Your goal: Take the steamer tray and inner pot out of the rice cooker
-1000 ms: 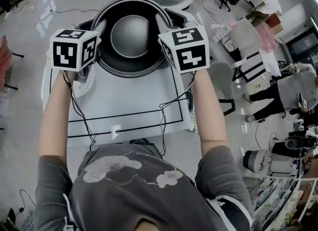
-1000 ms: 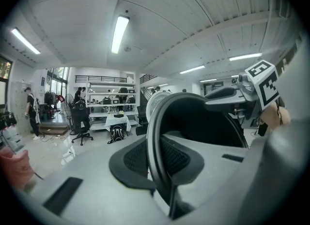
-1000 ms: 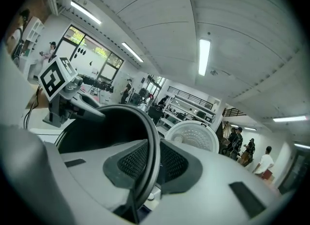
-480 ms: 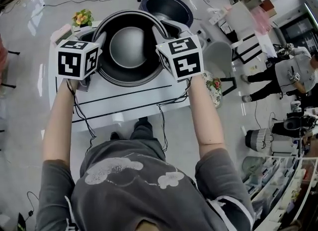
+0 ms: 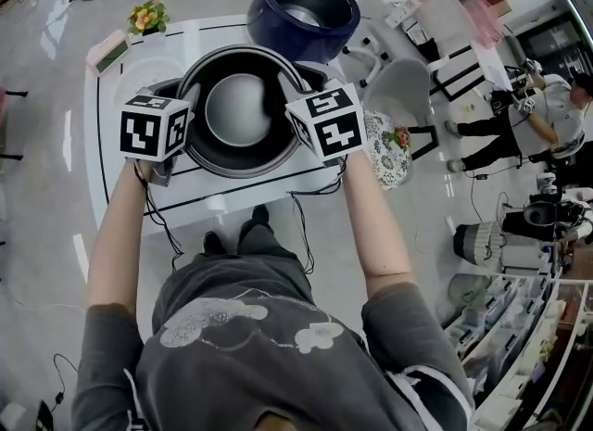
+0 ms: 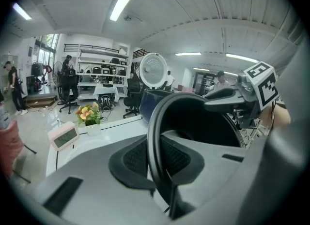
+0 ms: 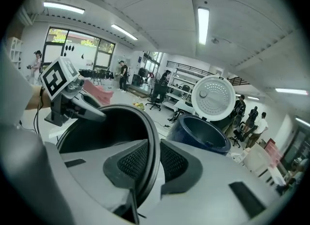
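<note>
Two claws, 1 pot. L claw (image 5: 190,95) & R claw (image 5: 295,86) each pinch the rim of the black pot (image 5: 239,109), one on each side, so it hangs level betw. them & won't tip. Both claws are narrow, nearly closed, w/ the thin rim squeezed betw. the pads. Each gripper view shows the rim running right through the gap.

The pot is out of the cooker (image 5: 301,7) & sits betw. the claws, over the white surface (image 5: 241,188). Can't tell if its bottom touches yet. The cooker is past the claws, more to the R claw's side. It's dark blue & open on top, w/ its white lid (image 7: 213,98) standing up. I think the pot is held low here bc it's about to be put down.

Count: 2 claws, 1 pot, 1 cooker, 1 lid. Also 1 bunch of flowers (image 5: 146,17) & 1 pink clock (image 5: 109,49), both past the L claw, on its outer side. 1 pale round thing (image 5: 137,75) lies on the surface just beside the L claw. It may be the steamer tray, not sure. If so, both parts are out & only the put-down is left.
</note>
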A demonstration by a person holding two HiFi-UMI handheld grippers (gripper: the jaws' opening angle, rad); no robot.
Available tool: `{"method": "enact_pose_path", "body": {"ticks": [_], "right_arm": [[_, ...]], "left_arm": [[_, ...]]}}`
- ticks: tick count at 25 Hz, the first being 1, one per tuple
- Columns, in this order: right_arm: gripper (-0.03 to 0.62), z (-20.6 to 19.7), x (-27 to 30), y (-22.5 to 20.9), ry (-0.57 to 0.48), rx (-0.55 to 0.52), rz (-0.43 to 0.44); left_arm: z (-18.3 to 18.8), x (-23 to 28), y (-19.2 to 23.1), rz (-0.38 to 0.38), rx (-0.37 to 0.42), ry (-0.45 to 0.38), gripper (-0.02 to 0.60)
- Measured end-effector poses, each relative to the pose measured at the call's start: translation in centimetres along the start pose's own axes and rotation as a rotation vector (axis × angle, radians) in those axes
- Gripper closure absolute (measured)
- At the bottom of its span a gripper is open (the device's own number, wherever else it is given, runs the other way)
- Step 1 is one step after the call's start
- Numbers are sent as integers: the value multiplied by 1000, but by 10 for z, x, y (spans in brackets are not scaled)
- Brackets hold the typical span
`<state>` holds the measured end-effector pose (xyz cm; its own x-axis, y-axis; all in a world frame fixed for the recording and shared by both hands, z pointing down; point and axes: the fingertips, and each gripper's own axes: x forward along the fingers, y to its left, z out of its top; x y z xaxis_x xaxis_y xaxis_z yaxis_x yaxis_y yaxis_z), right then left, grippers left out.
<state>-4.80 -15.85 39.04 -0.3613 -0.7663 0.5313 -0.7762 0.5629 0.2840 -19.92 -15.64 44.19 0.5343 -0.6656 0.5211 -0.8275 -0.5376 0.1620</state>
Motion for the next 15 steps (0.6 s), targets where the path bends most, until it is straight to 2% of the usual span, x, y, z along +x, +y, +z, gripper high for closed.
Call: {"method": "enact_pose_path", "body": {"ticks": [11,15], "right_arm": [[497,-57,35,6,96,34,86],[497,-71,46,5,118,42,117]], "left_arm": [[-48,32,-3,1,-48,108,526],[-52,38,-5,-5,-83,124,523]]}}
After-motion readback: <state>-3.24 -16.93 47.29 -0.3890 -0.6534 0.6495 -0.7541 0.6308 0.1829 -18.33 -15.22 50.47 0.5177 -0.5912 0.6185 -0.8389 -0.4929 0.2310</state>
